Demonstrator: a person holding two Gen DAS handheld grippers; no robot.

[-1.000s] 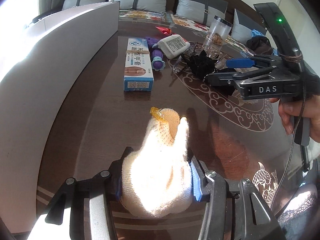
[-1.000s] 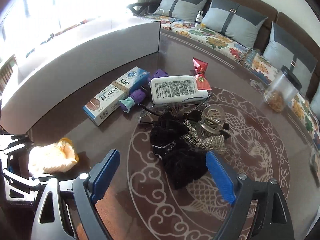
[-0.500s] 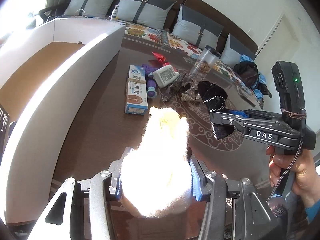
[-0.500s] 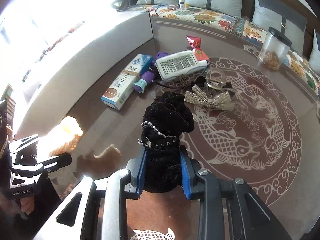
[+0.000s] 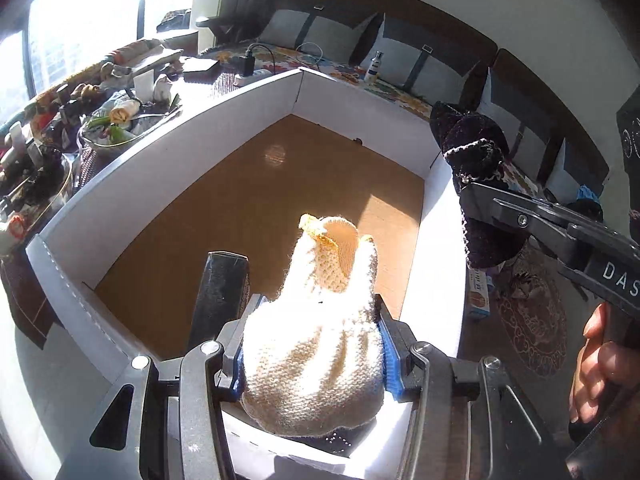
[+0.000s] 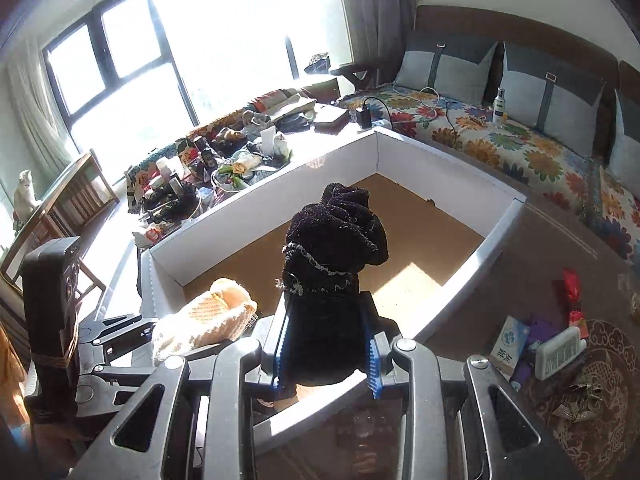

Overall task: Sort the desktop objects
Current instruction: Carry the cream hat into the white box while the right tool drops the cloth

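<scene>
In the left wrist view, the left gripper [image 5: 312,356] pinches a cream knitted cotton glove [image 5: 316,332] between its blue-padded fingers, at 6 o'clock, the glove's fingers standing up over the near wall of a large white-walled cardboard box with a brown floor [image 5: 256,184]. Toward 3 o'clock the right gripper [image 5: 476,208] clamps a black fuzzy cloth bundle trimmed with silvery thread [image 5: 474,160] above the box's right wall.

In the right wrist view, the same black bundle [image 6: 334,276] rises from between the right gripper's [image 6: 326,354] blue pads at 6 o'clock, over the box's near rim. At 8 o'clock sits the glove [image 6: 204,322]. At 4 o'clock, on the dark brown patterned table [image 6: 500,280], lie a white-and-blue carton [image 6: 507,342] and a white rectangular bottle [image 6: 558,354]. At 1 o'clock a flowered sofa seat [image 6: 500,148] runs behind the box.
</scene>
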